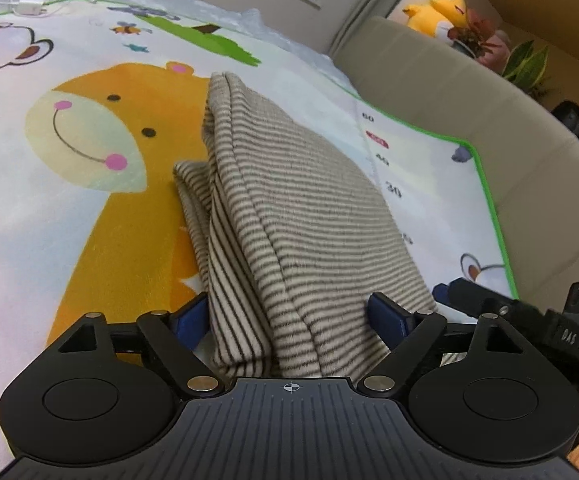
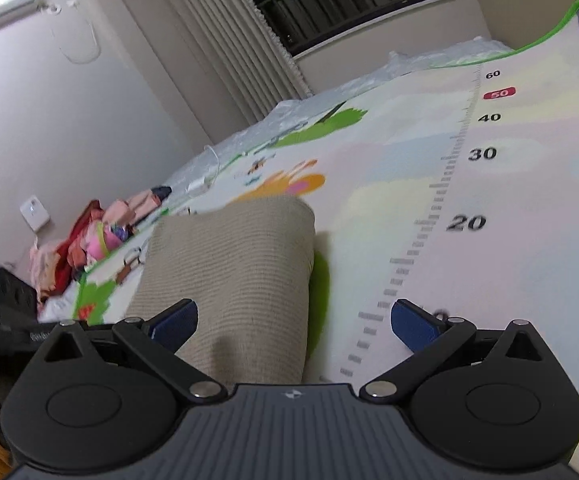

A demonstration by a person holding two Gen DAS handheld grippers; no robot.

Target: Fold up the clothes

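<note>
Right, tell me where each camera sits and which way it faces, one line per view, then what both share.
Left wrist: sits behind the left tongs, looking along the folded beige striped knit garment on the cartoon giraffe play mat toward a beige sofa; the other black gripper shows at right.
Right wrist: sits behind the right tongs, facing the window and a pile of pink and red clothes.
Shared: the garment, the mat, and its printed ruler.
</note>
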